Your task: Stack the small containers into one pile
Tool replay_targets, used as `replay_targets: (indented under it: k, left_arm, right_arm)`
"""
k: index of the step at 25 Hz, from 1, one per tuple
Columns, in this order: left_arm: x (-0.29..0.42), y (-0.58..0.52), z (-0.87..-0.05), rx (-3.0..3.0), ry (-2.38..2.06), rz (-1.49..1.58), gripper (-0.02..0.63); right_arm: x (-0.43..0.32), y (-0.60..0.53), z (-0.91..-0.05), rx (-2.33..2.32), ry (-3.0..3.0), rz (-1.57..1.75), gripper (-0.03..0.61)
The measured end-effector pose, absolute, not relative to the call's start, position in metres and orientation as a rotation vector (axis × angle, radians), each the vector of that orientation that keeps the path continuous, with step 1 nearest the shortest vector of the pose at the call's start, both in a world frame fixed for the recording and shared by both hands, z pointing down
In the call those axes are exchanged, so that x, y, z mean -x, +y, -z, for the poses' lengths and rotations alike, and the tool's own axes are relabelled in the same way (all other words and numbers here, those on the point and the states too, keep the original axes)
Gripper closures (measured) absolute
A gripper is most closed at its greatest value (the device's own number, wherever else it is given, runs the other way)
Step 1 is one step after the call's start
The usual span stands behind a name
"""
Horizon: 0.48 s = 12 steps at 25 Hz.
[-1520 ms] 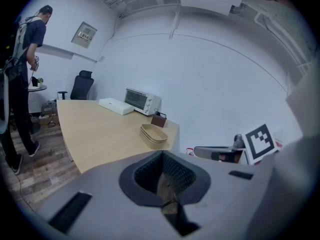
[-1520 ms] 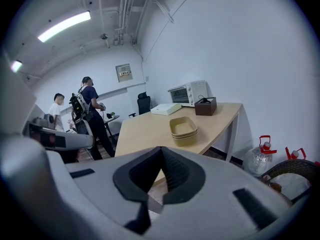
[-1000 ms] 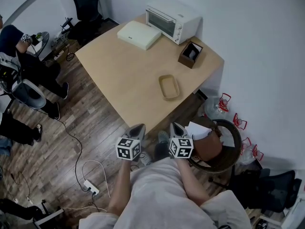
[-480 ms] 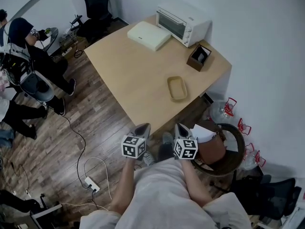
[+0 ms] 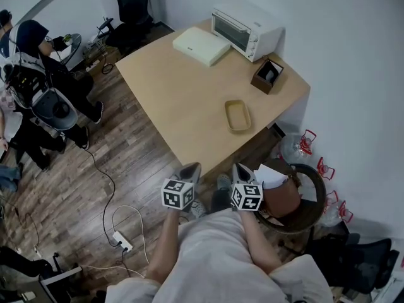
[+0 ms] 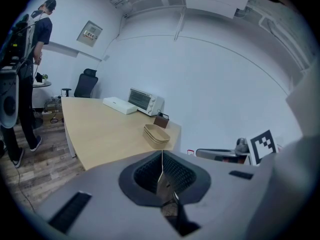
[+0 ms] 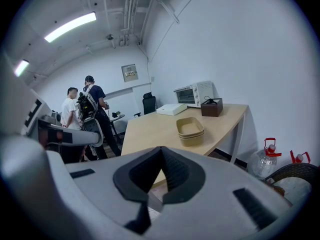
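Note:
The small tan containers (image 5: 238, 116) sit nested in one pile near the wooden table's (image 5: 183, 100) front right part. The pile also shows in the left gripper view (image 6: 156, 135) and in the right gripper view (image 7: 190, 130). Both grippers are held close to the person's body, off the table's near edge and well short of the pile. My left gripper (image 5: 190, 168) is shut with nothing between its jaws (image 6: 161, 156). My right gripper (image 5: 237, 168) is likewise shut and empty (image 7: 161, 151).
A white toaster oven (image 5: 247, 25), a flat white box (image 5: 201, 45) and a small brown box (image 5: 267, 76) stand at the table's far end. People (image 5: 38, 62) stand at the left. A power strip and cables (image 5: 121, 238) lie on the floor; a wicker chair (image 5: 297, 197) is at the right.
The head camera has shifted, so the table sits a little further right in the picture. The people at the left have moved. Both grippers have kept still and shut.

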<state>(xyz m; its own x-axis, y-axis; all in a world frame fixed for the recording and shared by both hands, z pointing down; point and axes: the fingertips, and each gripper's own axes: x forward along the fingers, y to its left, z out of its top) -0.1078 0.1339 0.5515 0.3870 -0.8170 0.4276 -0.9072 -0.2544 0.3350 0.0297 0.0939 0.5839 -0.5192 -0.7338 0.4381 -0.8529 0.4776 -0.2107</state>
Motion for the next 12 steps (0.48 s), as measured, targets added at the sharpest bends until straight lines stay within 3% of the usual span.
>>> replay_targets:
  k: [12]
  left_arm:
    - [0.1025,0.1319,-0.5539,-2.128,-1.456,-0.222,0.607]
  right_arm:
    - [-0.0308,0.095,-0.5893,-1.342,-2.433,-0.593,0.575]
